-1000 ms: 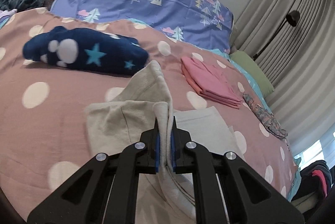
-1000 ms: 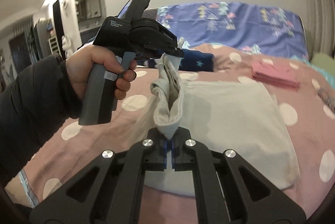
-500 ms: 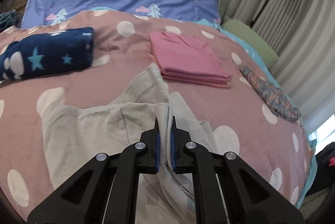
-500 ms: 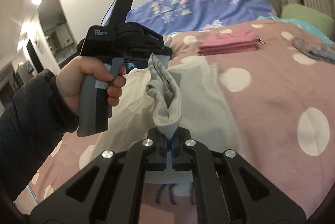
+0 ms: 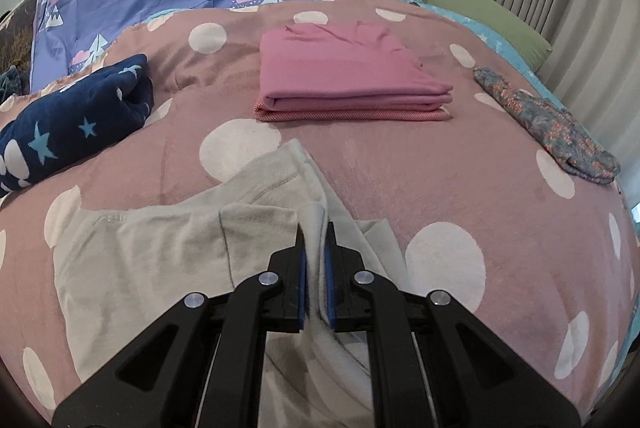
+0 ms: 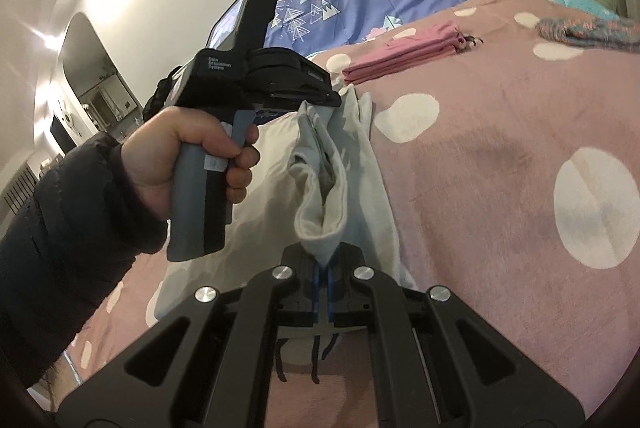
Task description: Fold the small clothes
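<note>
Left tongs [image 5: 315, 260] clenched on a raised fold of the pale grey garment [image 5: 168, 252] | right tongs [image 6: 324, 268] clenched on another bunched edge of it [image 6: 320, 224] | garment otherwise spread on the pink polka-dot bed cover [image 5: 400, 179] | folded pink clothes [image 5: 344, 75] beyond, apart | navy star fleece [image 5: 76, 123] to their left

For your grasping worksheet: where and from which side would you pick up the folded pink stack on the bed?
Probably the pink stack at its near folded edge, coming in low from the front: the layers sit flush there, so one pinch should catch them all. Its far, wrinkled top offers no clean edge.
</note>
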`<state>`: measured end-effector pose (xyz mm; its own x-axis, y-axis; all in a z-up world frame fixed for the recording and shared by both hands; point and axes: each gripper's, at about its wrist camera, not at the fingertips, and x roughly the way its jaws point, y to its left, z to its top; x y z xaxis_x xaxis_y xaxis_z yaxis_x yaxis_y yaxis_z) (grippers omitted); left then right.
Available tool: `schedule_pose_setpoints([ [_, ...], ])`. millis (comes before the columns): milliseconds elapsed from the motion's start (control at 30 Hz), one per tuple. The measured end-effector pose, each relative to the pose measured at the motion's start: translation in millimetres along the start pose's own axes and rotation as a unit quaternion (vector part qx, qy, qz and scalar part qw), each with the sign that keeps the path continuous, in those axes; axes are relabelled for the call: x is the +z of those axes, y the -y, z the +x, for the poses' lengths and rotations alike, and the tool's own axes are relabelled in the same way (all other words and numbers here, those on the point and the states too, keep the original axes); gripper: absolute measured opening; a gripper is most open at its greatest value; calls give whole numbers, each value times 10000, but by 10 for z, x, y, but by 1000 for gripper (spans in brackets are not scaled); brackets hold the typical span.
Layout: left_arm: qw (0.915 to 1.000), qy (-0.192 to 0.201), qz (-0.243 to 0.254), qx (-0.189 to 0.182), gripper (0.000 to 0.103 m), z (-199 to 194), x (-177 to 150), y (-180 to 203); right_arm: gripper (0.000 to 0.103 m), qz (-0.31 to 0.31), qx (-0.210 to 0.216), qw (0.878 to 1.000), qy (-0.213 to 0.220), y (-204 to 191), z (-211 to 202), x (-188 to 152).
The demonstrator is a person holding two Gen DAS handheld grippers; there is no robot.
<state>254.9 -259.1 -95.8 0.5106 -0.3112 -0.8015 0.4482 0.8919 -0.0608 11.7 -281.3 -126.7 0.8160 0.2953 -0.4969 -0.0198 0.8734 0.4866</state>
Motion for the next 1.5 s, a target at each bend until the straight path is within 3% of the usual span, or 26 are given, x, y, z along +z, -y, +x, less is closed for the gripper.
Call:
schedule_pose_setpoints([
  [333,9999,116,25,-15,6,6,-30,64,2,272,520,9979,267,57,-169,-74],
  [467,9999,163,14,-8,7,26,-60,79,2,544,644,9963,177,135,-161,-81],
  [567,9999,138,-24,-86,21,2,-62,73,2,614,684,9957,146,160,-166,-94],
  [600,9998,140,-57,-120,36,-54,-54,64,2,611,682,9957,145,160,-172,-101],
  [633,9997,196,-84,-128,45,-120,-52,51,2,617,687,9956,135,162,-175,-109],
  [700,9985,498,-11,-214,49,-399,-85,13,2,683,723,9950,96,191,-175,-122],
  [733,9978,617,93,-239,56,-534,-118,10,2,718,739,9947,77,204,-170,-125],
  [833,9935,998,542,-73,66,-1006,-377,4,2,767,745,9943,39,217,-155,-123],
  [967,9880,1163,1010,96,75,-1483,-1104,-112,3,757,712,9946,18,209,-150,-122],
  [1133,9901,851,1090,244,75,-1721,-2067,-333,8,778,655,9948,-69,210,-116,-109],
  [1233,9920,718,975,354,75,-1738,-2397,-421,10,759,537,9955,-160,191,-79,-86],
  [1333,9946,619,639,537,75,-1661,-2494,-561,19,697,430,9963,-273,153,-30,-68],
  [1400,9960,623,451,461,75,-1620,-2491,-601,22,670,349,9966,-328,137,-9,-66],
  [1500,9954,652,548,444,75,-1555,-2487,-538,23,761,232,9964,-287,173,-29,-60],
])
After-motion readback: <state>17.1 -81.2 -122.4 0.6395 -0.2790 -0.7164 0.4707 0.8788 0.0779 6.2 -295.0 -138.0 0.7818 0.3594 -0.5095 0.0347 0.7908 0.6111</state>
